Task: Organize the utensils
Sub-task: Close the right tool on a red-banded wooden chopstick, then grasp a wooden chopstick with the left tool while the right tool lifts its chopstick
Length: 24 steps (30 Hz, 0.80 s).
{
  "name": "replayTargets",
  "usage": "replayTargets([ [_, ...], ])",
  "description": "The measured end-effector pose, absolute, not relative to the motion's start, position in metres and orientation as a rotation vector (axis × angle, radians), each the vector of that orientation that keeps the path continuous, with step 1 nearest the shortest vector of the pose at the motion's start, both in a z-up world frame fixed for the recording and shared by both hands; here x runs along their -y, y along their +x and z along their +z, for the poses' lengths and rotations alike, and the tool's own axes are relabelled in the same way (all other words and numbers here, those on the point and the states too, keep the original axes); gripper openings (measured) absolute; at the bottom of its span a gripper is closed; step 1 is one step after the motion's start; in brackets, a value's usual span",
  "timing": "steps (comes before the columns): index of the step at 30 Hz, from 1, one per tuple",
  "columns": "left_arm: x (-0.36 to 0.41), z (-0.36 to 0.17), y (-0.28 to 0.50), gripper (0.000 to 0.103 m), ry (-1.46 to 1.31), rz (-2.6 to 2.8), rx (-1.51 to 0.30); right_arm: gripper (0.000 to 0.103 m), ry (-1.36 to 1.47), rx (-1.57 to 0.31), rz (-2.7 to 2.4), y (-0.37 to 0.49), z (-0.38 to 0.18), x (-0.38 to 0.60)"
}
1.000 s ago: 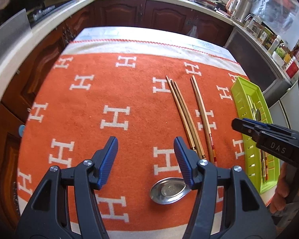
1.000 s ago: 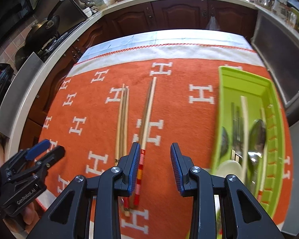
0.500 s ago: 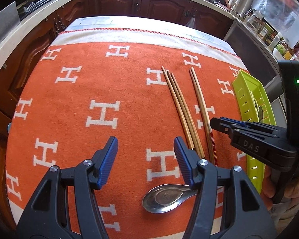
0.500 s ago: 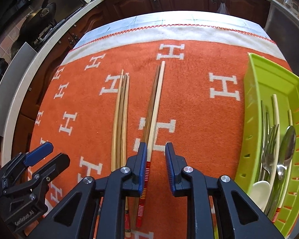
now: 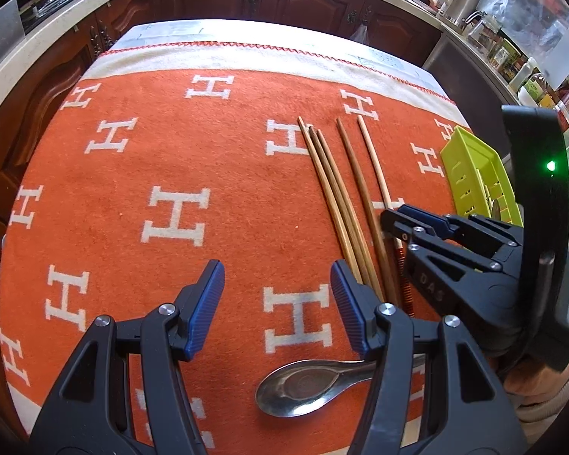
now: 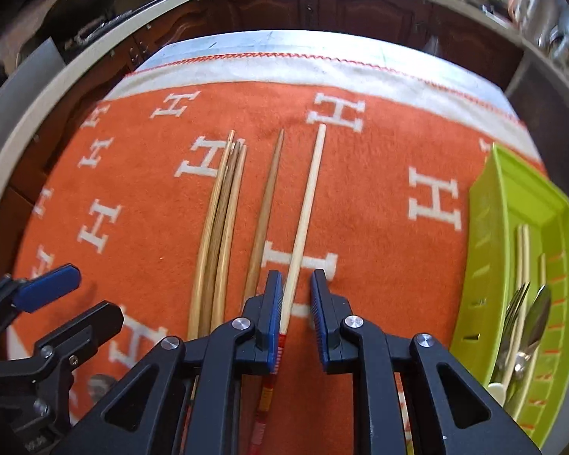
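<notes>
On the orange H-patterned cloth (image 5: 170, 144) lie three brown chopsticks (image 6: 220, 235) in a bundle, a darker chopstick (image 6: 265, 208) and a pale chopstick (image 6: 307, 208) with a red-banded end. My right gripper (image 6: 297, 303) straddles the pale chopstick. Its jaws are closing, the stick rests against the left pad, and a gap remains on the right. The left gripper (image 5: 277, 303) hangs open over bare cloth, with nothing between its fingers. A metal spoon (image 5: 307, 390) lies just below its right finger. The right gripper (image 5: 390, 223) also shows from the left wrist view, low over the chopsticks.
A lime green tray (image 6: 489, 227) at the cloth's right edge holds a fork, a spoon and pale chopsticks. Dark wooden cabinets and a countertop (image 5: 76, 11) ring the table. A hand and sleeve (image 5: 550, 383) hold the right gripper.
The right gripper has come down and leftward onto the pale chopstick while its jaws narrowed. The pale and darker chopsticks now lie apart. The left gripper has sunk slightly toward the cloth.
</notes>
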<state>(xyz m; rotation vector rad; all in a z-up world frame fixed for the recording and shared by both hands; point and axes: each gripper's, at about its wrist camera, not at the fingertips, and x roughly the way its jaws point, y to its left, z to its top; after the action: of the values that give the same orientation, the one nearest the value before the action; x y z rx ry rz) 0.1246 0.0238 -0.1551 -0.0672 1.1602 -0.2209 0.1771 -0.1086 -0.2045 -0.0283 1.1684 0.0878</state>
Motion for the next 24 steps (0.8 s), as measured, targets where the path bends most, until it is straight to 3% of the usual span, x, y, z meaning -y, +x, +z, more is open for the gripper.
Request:
replayTargets([
  [4,-0.016,-0.16,0.13,0.055,-0.068,-0.234,-1.178,0.006,-0.026,-1.156,0.07,0.178,-0.205,0.112],
  [11,0.006,-0.171,0.141,0.055,-0.04,-0.247,-1.203,0.006,0.188,-1.2,0.096,0.17,-0.203,0.15],
  [24,0.021,-0.182,0.145,0.057,0.044,-0.163,-1.204,0.006,0.257,-1.196,0.112,0.153,-0.204,0.165],
])
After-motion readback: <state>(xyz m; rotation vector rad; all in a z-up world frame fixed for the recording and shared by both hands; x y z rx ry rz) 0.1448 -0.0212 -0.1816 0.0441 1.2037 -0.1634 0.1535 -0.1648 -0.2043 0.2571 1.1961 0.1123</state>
